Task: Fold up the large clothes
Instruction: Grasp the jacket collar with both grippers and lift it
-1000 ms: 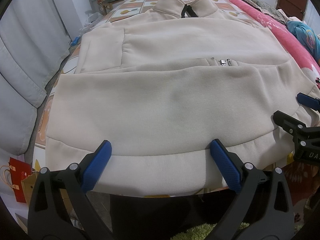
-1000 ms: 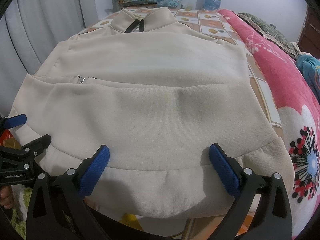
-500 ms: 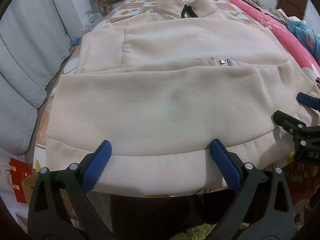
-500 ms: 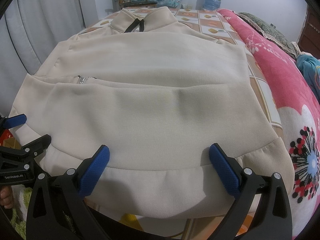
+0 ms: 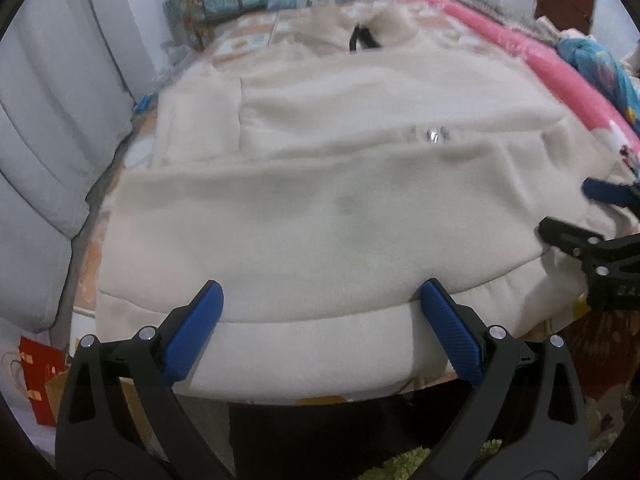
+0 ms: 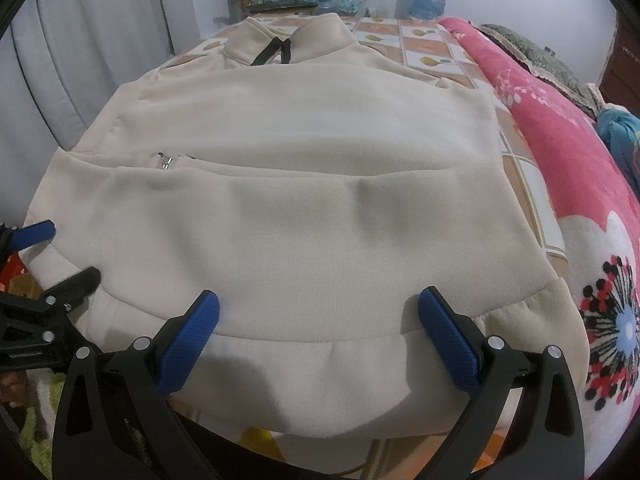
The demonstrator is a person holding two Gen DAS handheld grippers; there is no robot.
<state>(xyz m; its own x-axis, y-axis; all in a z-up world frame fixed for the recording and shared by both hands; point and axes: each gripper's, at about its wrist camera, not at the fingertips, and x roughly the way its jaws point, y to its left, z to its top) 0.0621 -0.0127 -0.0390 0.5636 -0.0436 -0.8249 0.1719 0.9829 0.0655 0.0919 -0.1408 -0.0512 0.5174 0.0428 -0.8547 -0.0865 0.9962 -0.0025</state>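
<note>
Across the left wrist view, my left gripper (image 5: pixel 320 304) stands with its blue pads spread wide, holding nothing, poised over the ribbed hem (image 5: pixel 308 356) of the cream jacket (image 5: pixel 320 208), which lies flat on the tiled-pattern tabletop (image 5: pixel 256 34). My right gripper (image 5: pixel 576 216) enters at the right edge, likewise spread. This view is blurred, so fine detail at the collar (image 5: pixel 360 28) is uncertain. The jacket's long axis runs from the hem nearest me to the collar at the far end; the collar points away from me. A zipper pull (image 5: pixel 432 134) shows beside a fold line across the body, where one layer seems to overlap another. Seen from the right wrist view, my right gripper (image 6: pixel 318 312) is also wide apart and empty above the hem (image 6: pixel 320 376), with my left gripper (image 6: pixel 60 256) at the left margin. The jacket (image 6: pixel 320 200) fills the table, its collar (image 6: pixel 288 38) far and centred, a pink floral blanket (image 6: pixel 560 152) just beside its right edge. In my judgement the risks are these: closing on the top layer alone would leave the lower layers behind and skew the fold; uneven lifting by the two grippers would twist the hem line; and the hem overhanging the near table edge could slide off if dragged toward me.
</note>
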